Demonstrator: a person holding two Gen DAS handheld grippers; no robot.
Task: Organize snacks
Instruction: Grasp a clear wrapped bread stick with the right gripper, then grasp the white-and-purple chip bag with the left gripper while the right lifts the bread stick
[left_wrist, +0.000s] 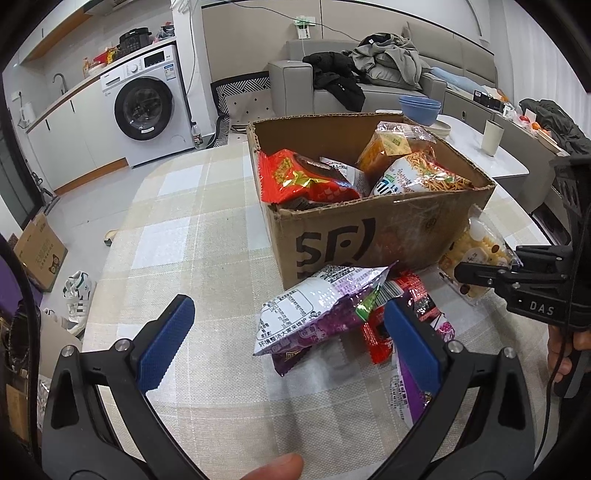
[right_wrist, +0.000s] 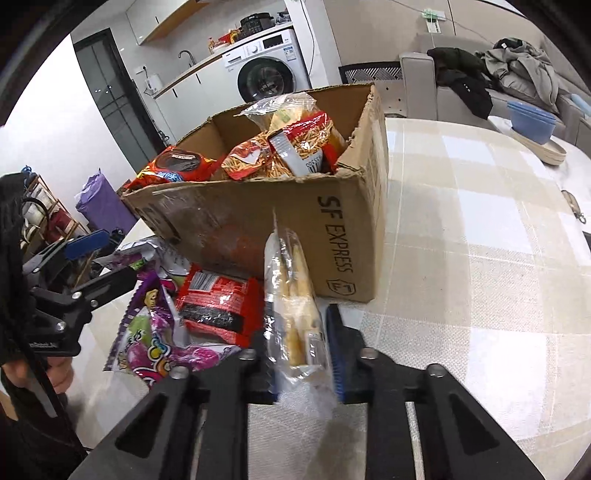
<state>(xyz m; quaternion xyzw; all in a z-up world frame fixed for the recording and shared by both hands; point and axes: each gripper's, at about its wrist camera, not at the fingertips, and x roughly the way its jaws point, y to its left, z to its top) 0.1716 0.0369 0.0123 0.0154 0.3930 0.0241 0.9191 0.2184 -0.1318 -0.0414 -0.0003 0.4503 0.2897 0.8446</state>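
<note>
Though unreadable from the left: right tongs (right_wrist: 301, 343) clenched on clear biscuit packet (right_wrist: 295, 314); left tongs (left_wrist: 280, 343) released.

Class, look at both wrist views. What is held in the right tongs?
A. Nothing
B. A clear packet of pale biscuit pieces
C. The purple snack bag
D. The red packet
B: the right tongs are shut on the clear biscuit packet, standing in front of the cardboard box.
</note>
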